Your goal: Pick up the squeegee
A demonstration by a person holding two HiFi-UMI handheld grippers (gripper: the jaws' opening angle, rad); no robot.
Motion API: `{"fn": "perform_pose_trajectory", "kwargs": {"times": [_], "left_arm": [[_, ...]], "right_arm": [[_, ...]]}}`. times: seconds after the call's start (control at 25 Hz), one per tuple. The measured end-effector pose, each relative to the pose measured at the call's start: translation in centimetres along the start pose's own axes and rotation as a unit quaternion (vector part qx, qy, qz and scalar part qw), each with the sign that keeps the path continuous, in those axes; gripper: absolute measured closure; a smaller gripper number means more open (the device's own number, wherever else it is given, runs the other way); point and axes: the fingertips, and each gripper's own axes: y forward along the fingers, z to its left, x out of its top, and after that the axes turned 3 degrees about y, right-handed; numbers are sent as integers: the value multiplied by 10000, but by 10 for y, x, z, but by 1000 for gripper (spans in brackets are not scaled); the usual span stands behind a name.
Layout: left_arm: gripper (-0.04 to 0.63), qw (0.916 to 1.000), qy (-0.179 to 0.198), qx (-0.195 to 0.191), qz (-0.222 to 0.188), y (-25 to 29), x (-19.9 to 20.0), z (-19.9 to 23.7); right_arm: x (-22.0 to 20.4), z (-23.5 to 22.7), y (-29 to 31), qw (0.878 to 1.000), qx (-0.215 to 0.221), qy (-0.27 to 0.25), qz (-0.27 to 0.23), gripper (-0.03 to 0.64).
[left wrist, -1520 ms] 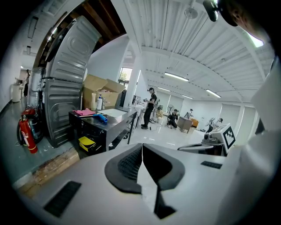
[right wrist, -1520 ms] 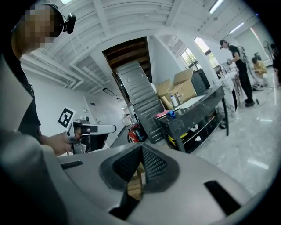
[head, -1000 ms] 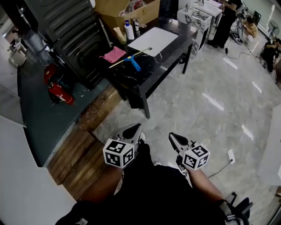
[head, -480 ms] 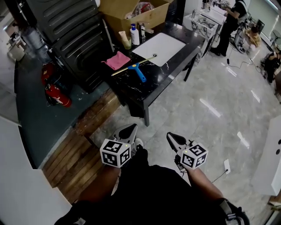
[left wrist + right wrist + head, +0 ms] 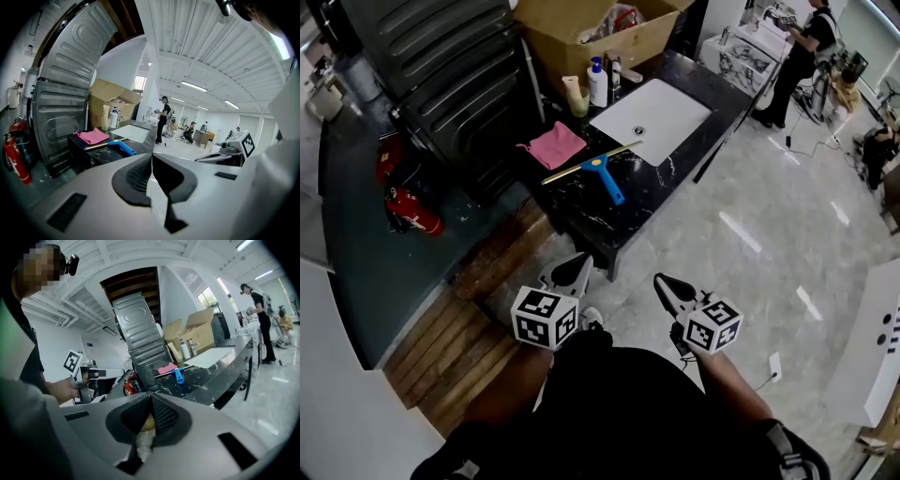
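The squeegee [image 5: 602, 172] has a blue handle and a long pale blade. It lies flat on the black marble table [image 5: 581, 211], next to a pink cloth [image 5: 555, 145]. In the head view my left gripper [image 5: 581, 261] and right gripper [image 5: 661, 280] are held side by side over the floor, short of the table's near corner and well apart from the squeegee. Both are shut with nothing in them. The left gripper view has the squeegee [image 5: 123, 148] ahead beyond the shut jaws [image 5: 151, 155]. In the right gripper view its blue handle [image 5: 178, 375] shows past the shut jaws [image 5: 150, 395].
A white board [image 5: 654, 116], bottles [image 5: 598, 82] and a cardboard box [image 5: 581, 33] sit further back on the table. A grey ribbed metal panel [image 5: 441, 75] and a red fire extinguisher [image 5: 405, 217] stand at the left. People stand by the far desks [image 5: 741, 52].
Both grippers have moved forward toward the table. The table and squeegee now sit lower and nearer in the head view. Both jaws stay shut.
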Motion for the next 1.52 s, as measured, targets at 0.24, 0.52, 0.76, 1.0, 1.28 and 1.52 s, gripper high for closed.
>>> {"fn": "perform_pose_trajectory", "kwargs": {"times": [0.24, 0.52, 0.76, 1.0, 1.28, 1.52], "left_arm": [[578, 10000, -30, 8, 42, 28, 13, 50], [578, 9999, -15, -85, 99, 48, 17, 86], [578, 9998, -35, -135, 122, 58, 21, 98], [578, 9998, -101, 61, 138, 61, 21, 111], [578, 9977, -334, 563, 196, 58, 19, 133], [578, 9949, -480, 875, 146, 53, 19, 150]], "right_arm": [[20, -16, 52, 9999, -38, 51, 152, 609], [33, -30, 91, 9996, -164, 74, 198, 609], [42, -32, 105, 9994, -197, -64, 291, 609], [59, -46, 121, 9994, -143, -85, 318, 609], [82, -63, 161, 9962, -104, -509, 697, 607], [94, -85, 198, 9921, -211, -758, 976, 560]]}}
